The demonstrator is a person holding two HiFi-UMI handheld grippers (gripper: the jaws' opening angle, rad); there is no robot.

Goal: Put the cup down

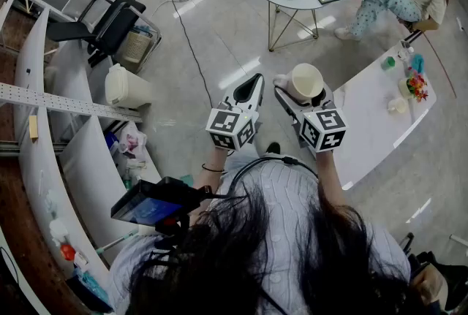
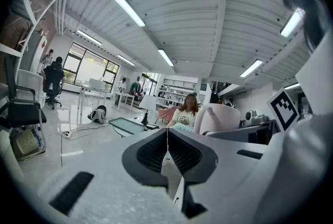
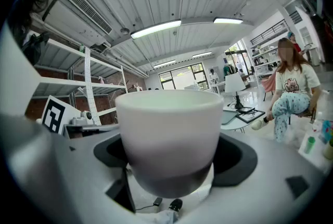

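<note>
A cream cup (image 1: 306, 81) is held upright in the right gripper (image 1: 303, 93). It is clear of the white surface (image 1: 373, 116), just off that surface's near edge, with the floor (image 1: 219, 50) seen below it. The cup's round body is clasped between the jaws, which are spread wide to take it. In the right gripper view the dark pads (image 3: 239, 159) are seen pressed against both sides of the cup, and the rim stands free and level above them.

The upright hold is judged to be meant for setting the base flat on the surface without tipping. The right gripper is pointed forward and slightly downward, alongside the edge of the surface rather than over it. A move sideways toward the surface is judged to be needed before lowering.

The left gripper (image 1: 254, 81) is held just beside the right one, on the side away from the surface, and pointed the same way. Its jaws are pressed together with nothing between them, so it is judged to be idle. The cup has not yet been put down.
</note>
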